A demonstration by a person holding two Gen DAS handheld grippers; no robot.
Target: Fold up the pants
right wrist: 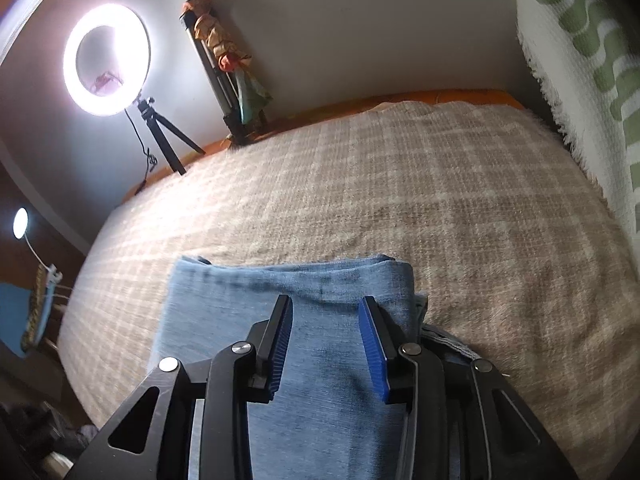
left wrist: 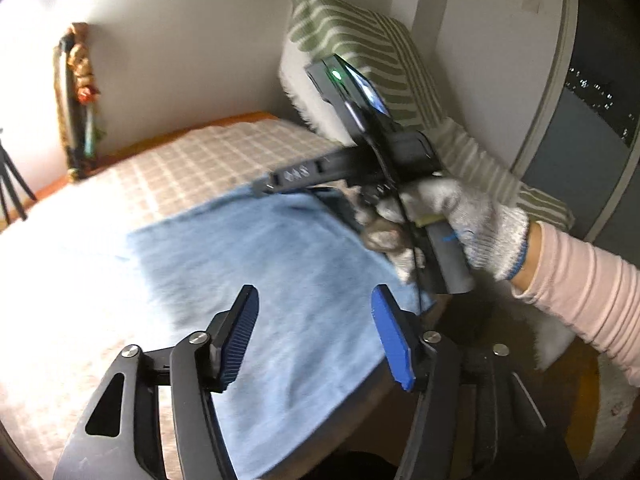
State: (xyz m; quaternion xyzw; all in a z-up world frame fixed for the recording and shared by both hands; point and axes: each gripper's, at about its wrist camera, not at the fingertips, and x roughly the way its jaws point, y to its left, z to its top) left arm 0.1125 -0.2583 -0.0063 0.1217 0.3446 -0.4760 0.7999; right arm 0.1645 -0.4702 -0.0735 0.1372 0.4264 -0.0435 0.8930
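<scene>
The pants (right wrist: 304,312), a pale blue denim pair, lie folded into a compact block on the checked blanket (right wrist: 460,208) of the bed, directly under and ahead of both tongs. The far edge of the block, beyond your right tongs (right wrist: 325,340), shows stacked layers with a rounded fold, and a bit of waistband or hem pokes out just to the right of those tongs.

To my eye the fold is laid and you are letting go, so lift both tongs straight off the cloth instead of dragging across it, or the top layer will slide. If another fold is still wanted, take the near edge with both tongs at matching points and carry it evenly over to the far edge. Tuck in the stray strip on the right before you press anything flat, since it will otherwise leave the stack lopsided.

Your left tongs (left wrist: 316,332) are released, the blue pads wide apart and hovering above the denim with nothing between them. Your right tongs are parted too, more narrowly, and hold nothing; the fabric lies below the pads rather than pinched in them. In the left view your gloved right hand (left wrist: 460,220) holds its handle just past the right edge of the pants.
</scene>
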